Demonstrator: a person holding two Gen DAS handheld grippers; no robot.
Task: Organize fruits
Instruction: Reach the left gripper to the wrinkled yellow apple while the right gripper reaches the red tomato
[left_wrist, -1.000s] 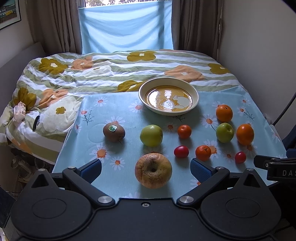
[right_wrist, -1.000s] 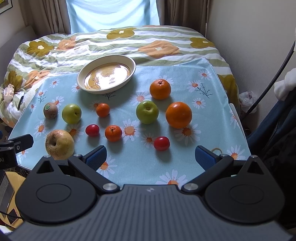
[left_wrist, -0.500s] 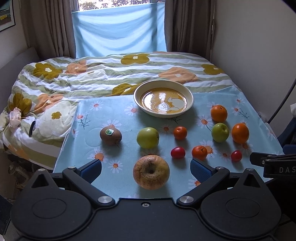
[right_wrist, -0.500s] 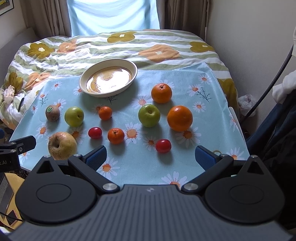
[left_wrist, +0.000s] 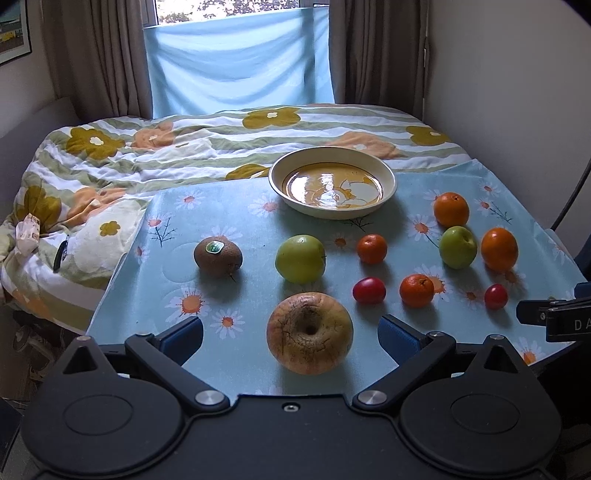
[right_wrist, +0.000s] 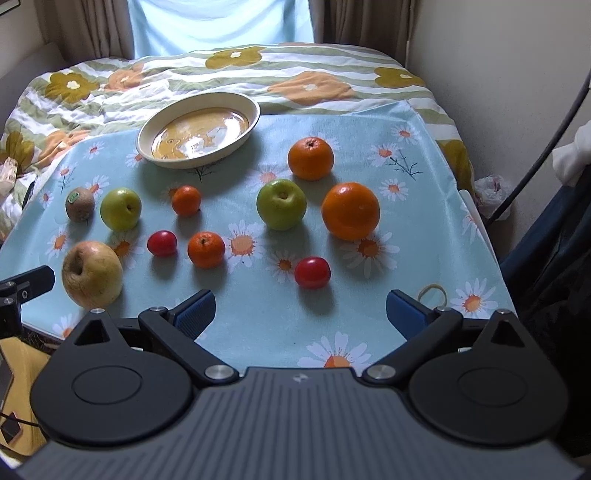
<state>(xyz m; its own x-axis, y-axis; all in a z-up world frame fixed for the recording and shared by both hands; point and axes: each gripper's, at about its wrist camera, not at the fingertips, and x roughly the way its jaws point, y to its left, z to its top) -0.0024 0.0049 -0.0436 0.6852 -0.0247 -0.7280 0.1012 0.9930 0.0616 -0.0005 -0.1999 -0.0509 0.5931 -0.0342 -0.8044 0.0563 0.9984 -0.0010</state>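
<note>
An empty cream bowl stands at the back of a daisy-print cloth. Fruits lie loose in front of it: a big yellowish apple, a kiwi, two green apples, two large oranges, two small tangerines and two red tomatoes. My left gripper is open, its fingers either side of the big apple without touching. My right gripper is open and empty, just short of the nearer tomato.
The cloth lies on a bed with a flowered quilt. A wall runs along the right, curtains and a window at the back. A rubber band lies near the cloth's right front edge. Each gripper's tip shows at the edge of the other's view.
Both views have tilted up and shifted slightly. The right gripper has drawn a little nearer the fruits. No fruit has moved and both grippers stay open.
</note>
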